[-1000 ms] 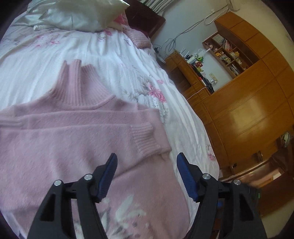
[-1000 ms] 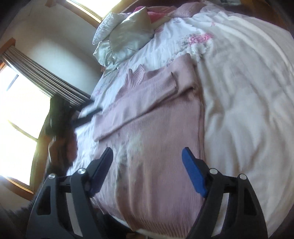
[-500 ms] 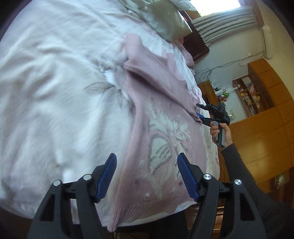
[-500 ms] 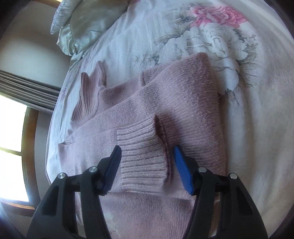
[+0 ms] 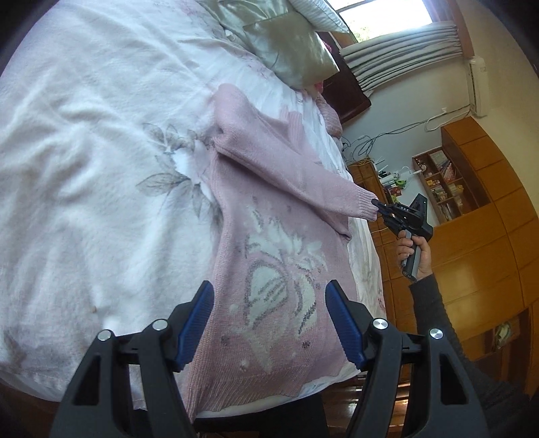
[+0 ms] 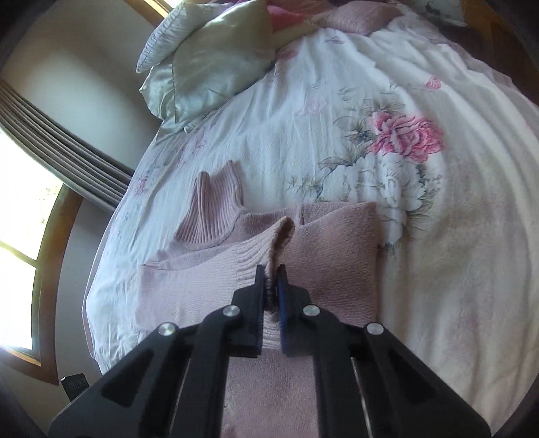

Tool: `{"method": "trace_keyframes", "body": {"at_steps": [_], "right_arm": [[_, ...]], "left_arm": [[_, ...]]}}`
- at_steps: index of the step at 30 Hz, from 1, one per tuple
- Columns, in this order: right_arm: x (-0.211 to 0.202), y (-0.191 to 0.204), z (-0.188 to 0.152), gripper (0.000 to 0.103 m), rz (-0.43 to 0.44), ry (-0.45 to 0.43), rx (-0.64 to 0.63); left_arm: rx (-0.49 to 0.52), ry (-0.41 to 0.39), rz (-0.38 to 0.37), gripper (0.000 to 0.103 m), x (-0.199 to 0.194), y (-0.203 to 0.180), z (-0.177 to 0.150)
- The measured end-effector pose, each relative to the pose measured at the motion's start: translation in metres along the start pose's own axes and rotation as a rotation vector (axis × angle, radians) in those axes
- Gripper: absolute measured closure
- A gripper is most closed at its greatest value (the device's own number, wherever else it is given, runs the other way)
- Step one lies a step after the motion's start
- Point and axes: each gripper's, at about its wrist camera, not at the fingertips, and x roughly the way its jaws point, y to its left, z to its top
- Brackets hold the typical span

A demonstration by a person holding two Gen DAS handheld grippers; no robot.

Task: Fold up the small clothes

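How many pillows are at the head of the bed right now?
2 show clearly: a shiny greenish satin pillow in front, and a white ribbed pillow behind it toward the window. Something pink beside them may be a third; too hidden to tell.

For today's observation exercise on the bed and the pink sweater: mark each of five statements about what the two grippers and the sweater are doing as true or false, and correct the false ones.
1. The right gripper is shut on the sweater's sleeve cuff. True.
2. The left gripper is clamped on the sweater's hem. False: its jaws stand open above the sweater, gripping nothing.
3. The sweater lies on a bedspread printed with flowers. True.
4. The sweater is plain pink with no pattern. False: a white and grey design shows on its front.
5. The sweater's ribbed collar points toward the pillows. True.
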Motion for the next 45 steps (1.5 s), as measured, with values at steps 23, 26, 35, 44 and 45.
{"method": "trace_keyframes", "body": {"at_steps": [23, 26, 35, 44, 45], "right_arm": [[0.045, -0.073, -0.022, 0.085, -0.085, 0.012, 0.107], [0.017, -0.068, -0.023, 0.085, -0.023, -0.056, 0.106], [0.067, -0.077, -0.051, 0.091, -0.079, 0.073, 0.036], [0.052, -0.034, 0.026, 0.062, 0.079, 0.005, -0.026], [0.062, -0.025, 0.038, 0.061, 0.097, 0.013, -0.029]], "left_arm": [[0.179, 0.047, 0.02, 0.034, 0.108, -0.057, 0.155], [0.204, 0.071, 0.052, 0.034, 0.127, -0.055, 0.174], [0.146, 0.157, 0.15, 0.034, 0.185, 0.0, 0.183], [0.227, 0.095, 0.018, 0.03, 0.172, -0.066, 0.27], [0.216, 0.1, 0.009, 0.03, 0.185, -0.069, 0.286]]}}
